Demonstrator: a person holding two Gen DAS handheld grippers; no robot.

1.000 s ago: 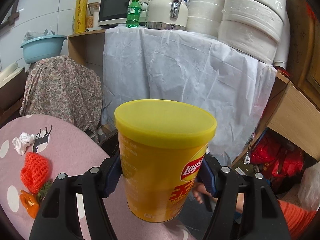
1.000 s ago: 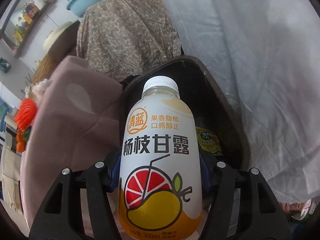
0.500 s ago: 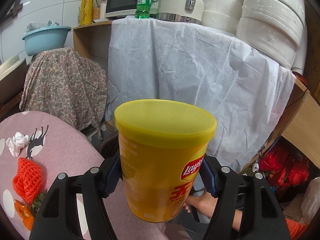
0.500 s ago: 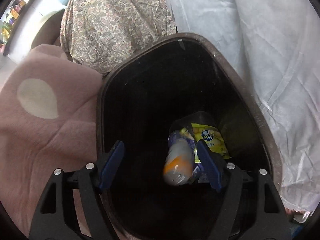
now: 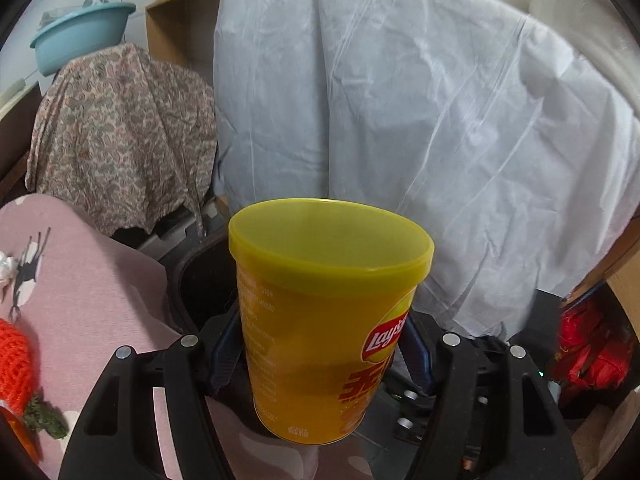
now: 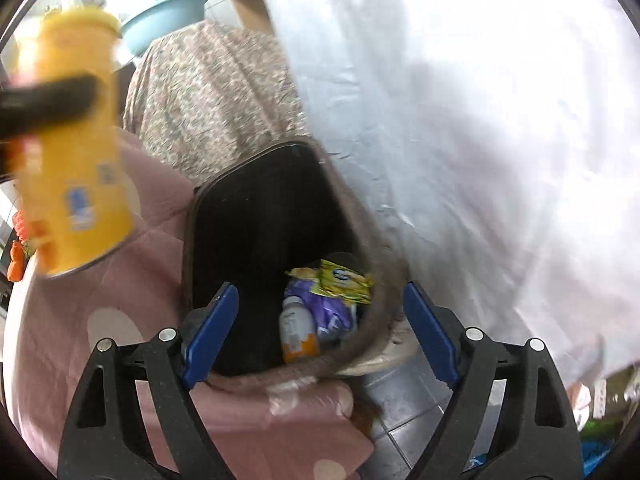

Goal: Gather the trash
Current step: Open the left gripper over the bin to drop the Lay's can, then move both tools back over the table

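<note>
My left gripper (image 5: 322, 346) is shut on a yellow Lay's chip canister (image 5: 320, 312) with a yellow lid, held upright near the rim of a dark trash bin (image 5: 192, 280). In the right wrist view the same canister (image 6: 76, 152) appears blurred at the upper left, above the pink tablecloth. My right gripper (image 6: 320, 334) hangs over the bin (image 6: 256, 216), its jaws opening with nothing between them. The juice bottle (image 6: 296, 334) lies at the bin's bottom beside purple and yellow wrappers (image 6: 340, 284).
A pink spotted tablecloth (image 5: 80, 280) carries an orange net (image 5: 12, 364), crumpled tissue (image 5: 6, 270) and orange peel. A white sheet (image 5: 400, 120) drapes furniture behind the bin; a floral cloth (image 5: 120, 132) covers a chair. A teal basin (image 5: 80, 36) sits at the back left, red bags (image 5: 588, 352) on the right.
My right gripper let go of the juice bottle, which fell into the bin, then drew back. My left gripper carried the canister toward the bin and tilted downward.
</note>
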